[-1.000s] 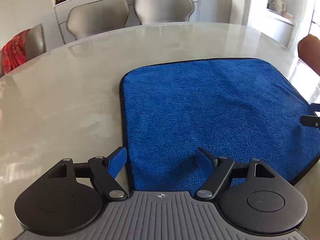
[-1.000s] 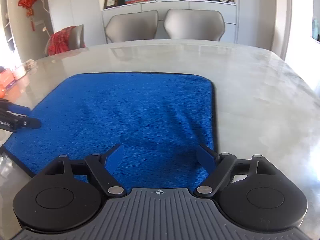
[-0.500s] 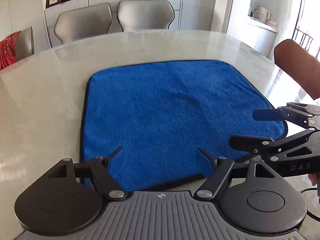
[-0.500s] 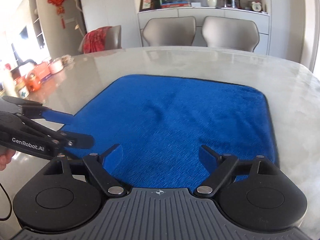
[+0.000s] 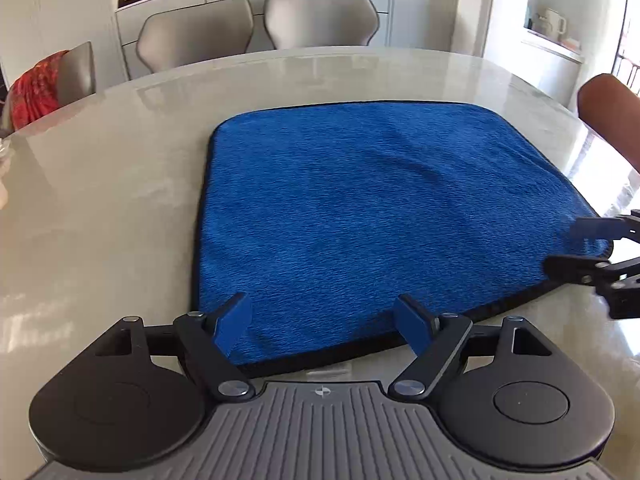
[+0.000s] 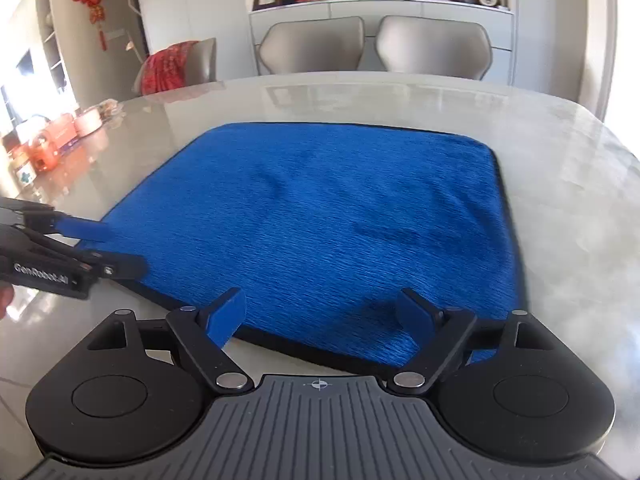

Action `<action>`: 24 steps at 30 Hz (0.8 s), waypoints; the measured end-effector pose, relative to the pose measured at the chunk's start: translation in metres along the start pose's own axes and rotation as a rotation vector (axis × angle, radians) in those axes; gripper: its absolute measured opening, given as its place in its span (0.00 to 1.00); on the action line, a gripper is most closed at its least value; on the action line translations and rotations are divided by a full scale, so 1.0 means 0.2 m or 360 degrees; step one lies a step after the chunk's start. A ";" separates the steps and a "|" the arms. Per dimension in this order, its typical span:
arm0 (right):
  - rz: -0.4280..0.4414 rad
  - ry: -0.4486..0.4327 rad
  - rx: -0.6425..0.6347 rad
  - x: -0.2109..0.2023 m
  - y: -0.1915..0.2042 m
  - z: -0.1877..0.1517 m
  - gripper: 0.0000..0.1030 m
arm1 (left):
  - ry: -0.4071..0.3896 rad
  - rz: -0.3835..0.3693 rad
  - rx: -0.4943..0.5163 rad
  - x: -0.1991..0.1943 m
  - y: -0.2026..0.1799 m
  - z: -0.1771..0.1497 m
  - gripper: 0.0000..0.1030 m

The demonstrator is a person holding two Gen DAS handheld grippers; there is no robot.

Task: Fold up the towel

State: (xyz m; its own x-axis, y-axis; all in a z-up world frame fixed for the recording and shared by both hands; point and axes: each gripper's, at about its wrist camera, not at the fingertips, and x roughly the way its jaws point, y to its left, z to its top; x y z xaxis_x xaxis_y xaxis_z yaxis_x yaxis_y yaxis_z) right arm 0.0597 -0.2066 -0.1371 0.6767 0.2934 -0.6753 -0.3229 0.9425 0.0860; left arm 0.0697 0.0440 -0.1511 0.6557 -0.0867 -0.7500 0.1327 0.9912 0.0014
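A blue towel (image 5: 380,216) with a dark border lies flat and unfolded on the marble table (image 5: 100,208); it also shows in the right wrist view (image 6: 328,224). My left gripper (image 5: 324,328) is open and empty, hovering over the towel's near left edge. My right gripper (image 6: 320,318) is open and empty over the towel's near right edge. The right gripper also shows at the right of the left wrist view (image 5: 568,246), open by the towel's near right corner. The left gripper shows at the left of the right wrist view (image 6: 104,246), open by the near left corner.
Two grey chairs (image 5: 260,28) stand behind the table's far edge, and a chair with a red cloth (image 5: 36,88) at the far left. A white sideboard (image 6: 380,12) holds books and ornaments. Jars and small items (image 6: 52,140) crowd the table's left side.
Both grippers have pulled back from over the towel to its near edge and spread apart towards its two near corners. Both stay open. The towel has not moved.
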 end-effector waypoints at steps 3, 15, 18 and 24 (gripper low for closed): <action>-0.0039 -0.0005 0.0034 -0.03 -0.06 -0.02 0.81 | -0.0008 0.0006 -0.0007 -0.02 0.04 -0.02 0.81; -0.0072 0.0033 0.0233 -0.15 -0.20 0.05 0.81 | -0.0075 0.0003 0.0013 -0.11 0.12 -0.02 0.81; -0.0122 0.0067 -0.0039 -0.17 -0.14 0.05 0.81 | -0.0139 -0.0027 0.0235 -0.16 0.11 -0.04 0.81; -0.0123 0.0170 -0.0411 -0.19 -0.09 0.04 0.74 | -0.0120 -0.0109 0.0625 -0.23 0.15 -0.07 0.79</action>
State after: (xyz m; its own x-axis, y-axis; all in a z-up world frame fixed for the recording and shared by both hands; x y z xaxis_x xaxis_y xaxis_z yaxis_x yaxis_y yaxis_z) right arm 0.0450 -0.2334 -0.1071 0.6368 0.1913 -0.7469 -0.4404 0.8854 -0.1488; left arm 0.0332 0.0784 -0.1261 0.6863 -0.1730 -0.7065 0.4423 0.8704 0.2165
